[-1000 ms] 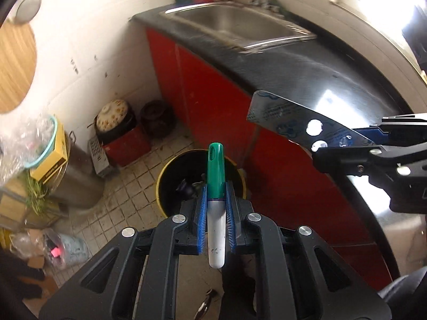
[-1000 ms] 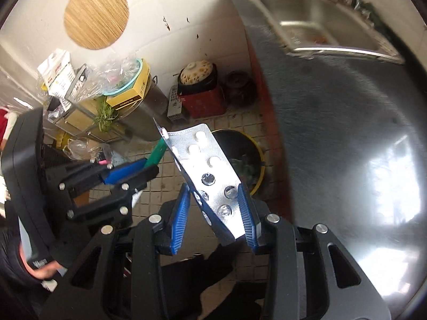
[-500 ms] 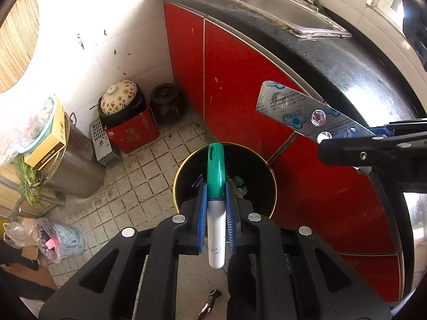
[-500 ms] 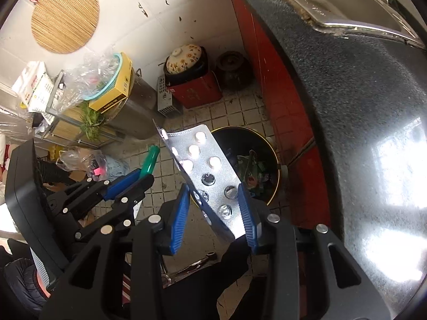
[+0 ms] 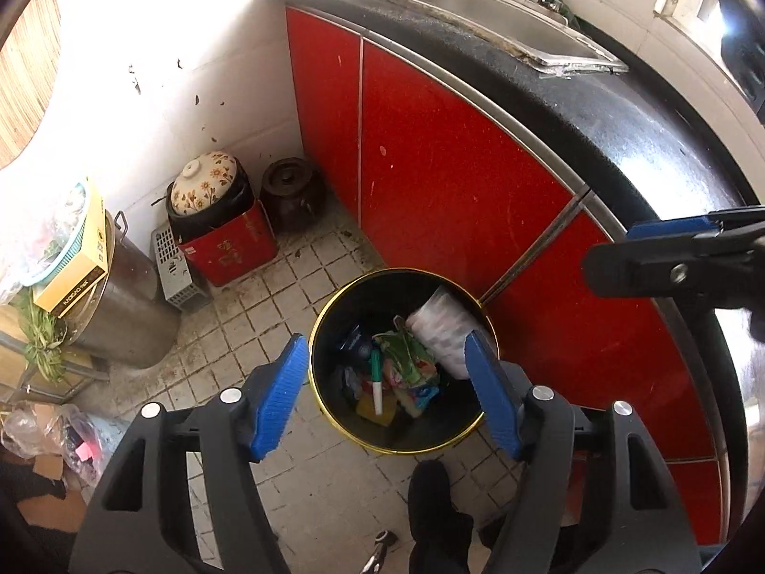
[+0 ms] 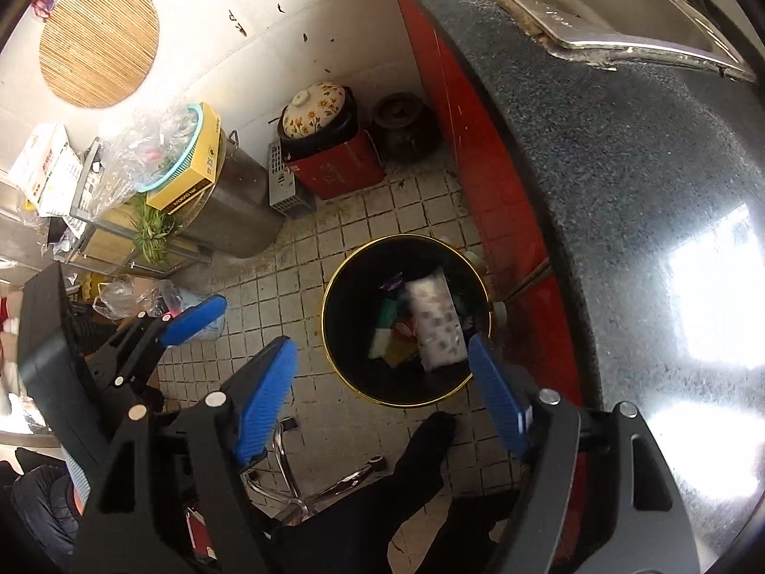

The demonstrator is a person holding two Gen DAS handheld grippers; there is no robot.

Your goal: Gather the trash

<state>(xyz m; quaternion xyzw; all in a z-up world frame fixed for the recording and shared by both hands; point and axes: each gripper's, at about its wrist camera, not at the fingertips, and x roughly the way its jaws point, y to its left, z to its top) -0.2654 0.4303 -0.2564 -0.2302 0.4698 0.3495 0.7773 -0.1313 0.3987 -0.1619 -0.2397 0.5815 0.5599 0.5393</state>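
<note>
While both sets of tongs hang over the bin, each stands wide open with nothing between its blue pads. The left tongs [image 5: 387,382] spread their fingers to either side of the bin's mouth, and the right tongs [image 6: 382,382] do the same in their own view. From the left camera the right tongs show at the right edge, level with the worktop's front edge; from the right camera the left tongs [image 6: 191,320] show at the left, above the floor tiles.

Below them the black bin [image 5: 334,425] with its gold rim stands on the tiled floor [image 5: 267,306], just beside the red cupboard doors [image 5: 430,167]. Inside it a marker [image 5: 377,382] with a green cap and white body lies on coloured wrappers [image 5: 406,363], and a pill sheet [image 6: 437,320], blurred, sits tilted against the bin's wall nearest the cupboard.

Above the cupboard runs the dark worktop [image 6: 621,191], with a steel sink [image 5: 478,5] set at its far end. In the floor corner by the wall stand a red box [image 5: 229,253] carrying a flowered pot lid [image 5: 203,182] and a brown jar [image 5: 289,191]
</note>
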